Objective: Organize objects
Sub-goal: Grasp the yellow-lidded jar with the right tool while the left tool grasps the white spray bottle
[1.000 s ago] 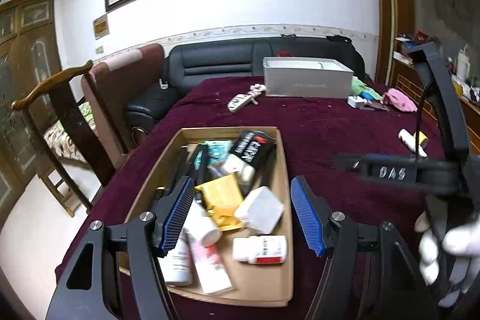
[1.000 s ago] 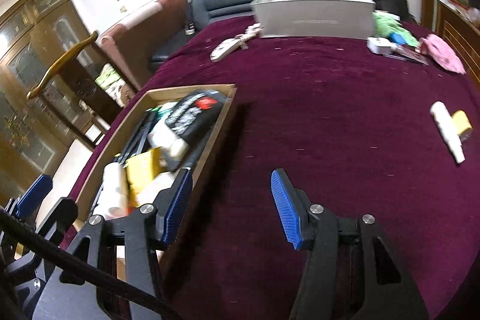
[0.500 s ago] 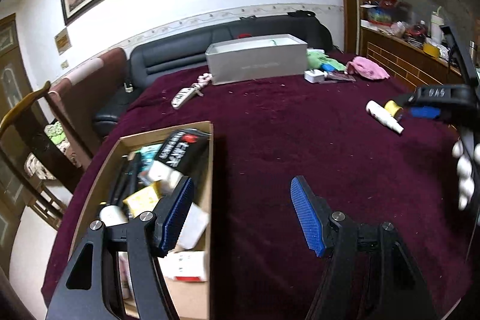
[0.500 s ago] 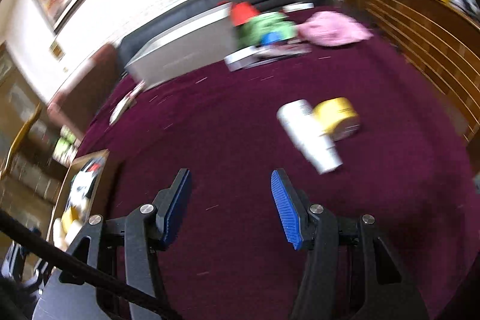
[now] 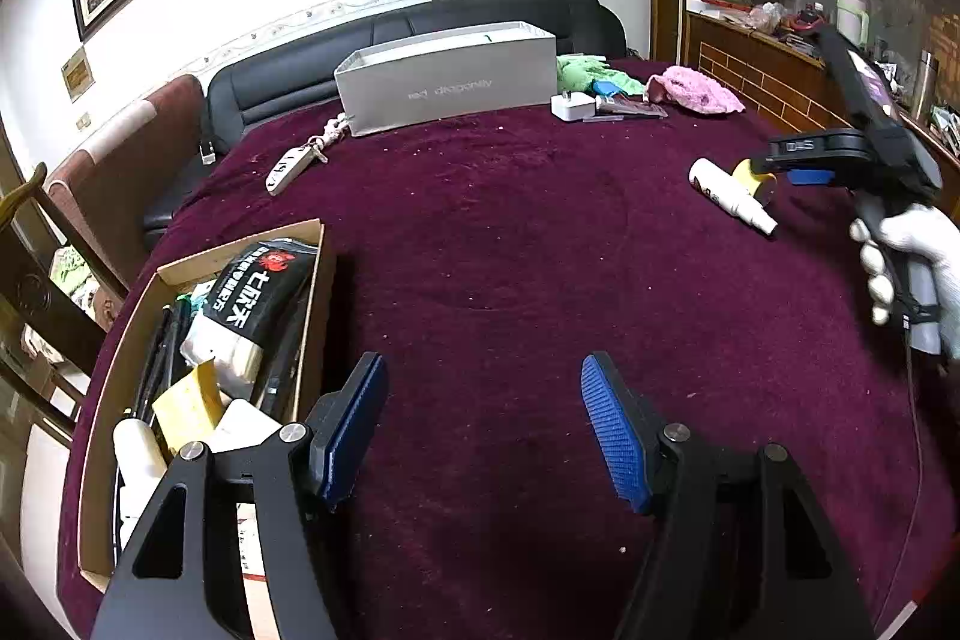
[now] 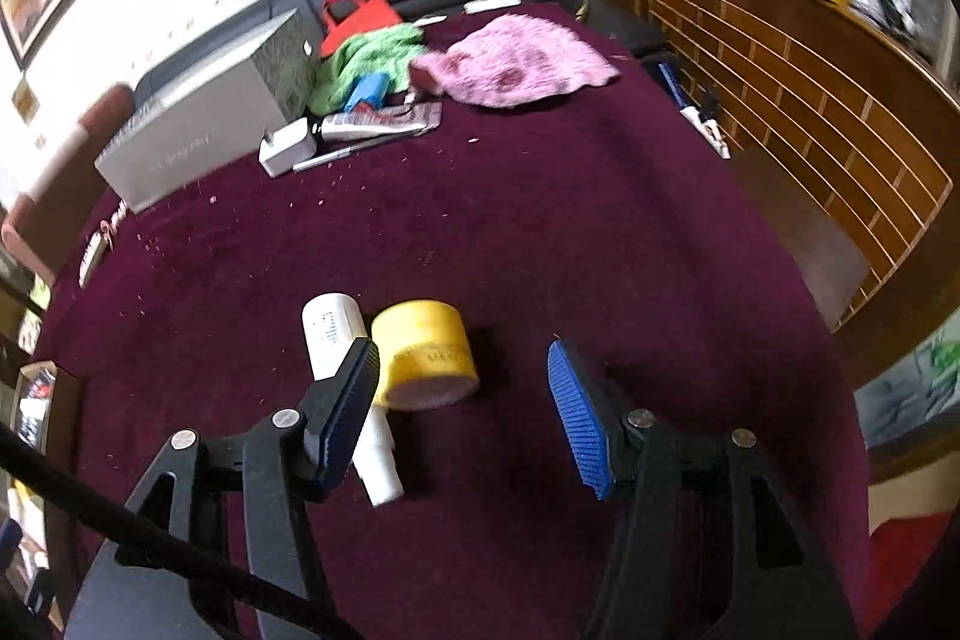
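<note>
a white plastic spray bottle (image 6: 336,340) lies on its side at lower centre-left, touching a yellow tape roll (image 6: 427,355) just to its right.

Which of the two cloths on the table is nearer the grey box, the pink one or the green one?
The green cloth, bunched right against the end of the grey box. The pink cloth lies farther out, on the green one's other side.

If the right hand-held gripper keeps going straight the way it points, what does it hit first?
Probably the yellow tape roll, lying just left of centre between the opening jaws of the right hand-held gripper. The white bottle sits beside the left finger; depth is unclear.
</note>
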